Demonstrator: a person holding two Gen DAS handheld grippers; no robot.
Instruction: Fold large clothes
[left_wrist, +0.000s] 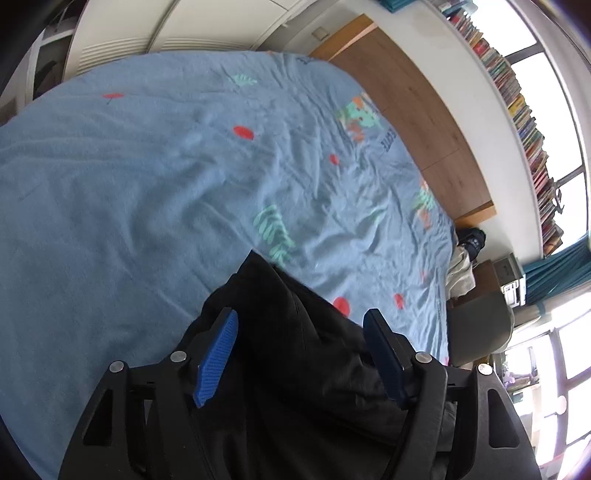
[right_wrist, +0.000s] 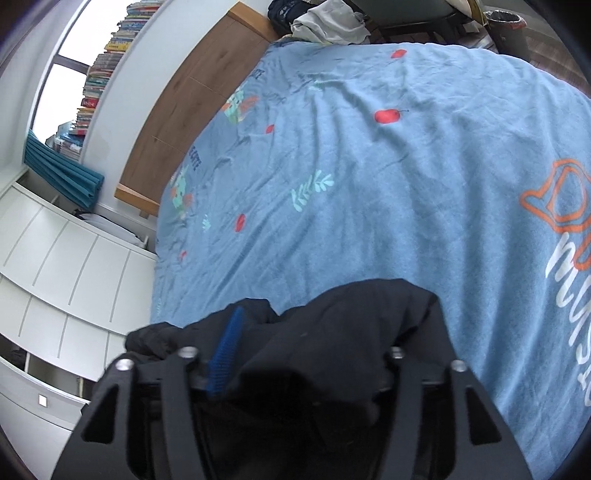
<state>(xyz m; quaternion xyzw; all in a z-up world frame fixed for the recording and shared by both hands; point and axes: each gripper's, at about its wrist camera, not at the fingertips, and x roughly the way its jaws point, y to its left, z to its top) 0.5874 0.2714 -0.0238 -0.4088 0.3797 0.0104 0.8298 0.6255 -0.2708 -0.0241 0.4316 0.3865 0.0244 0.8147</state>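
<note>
A black garment (left_wrist: 291, 332) lies on the blue patterned bedspread (left_wrist: 129, 184) at the near edge of the bed. My left gripper (left_wrist: 301, 321) is open, its blue pads (left_wrist: 218, 350) spread either side of the cloth, which runs between and under them. In the right wrist view the same black garment (right_wrist: 332, 332) is bunched over my right gripper (right_wrist: 314, 332). It covers the right finger; only the left blue pad (right_wrist: 227, 350) shows. The jaws look wide apart, with cloth draped over them rather than pinched.
The bedspread (right_wrist: 369, 166) covers the whole bed. A wooden headboard (left_wrist: 417, 110) runs along the far side, with a shelf of books (left_wrist: 517, 92) above. White cabinets (right_wrist: 55, 258) stand at the left. A chair with clothes (right_wrist: 332, 22) and a bin (right_wrist: 506, 26) stand beyond the bed.
</note>
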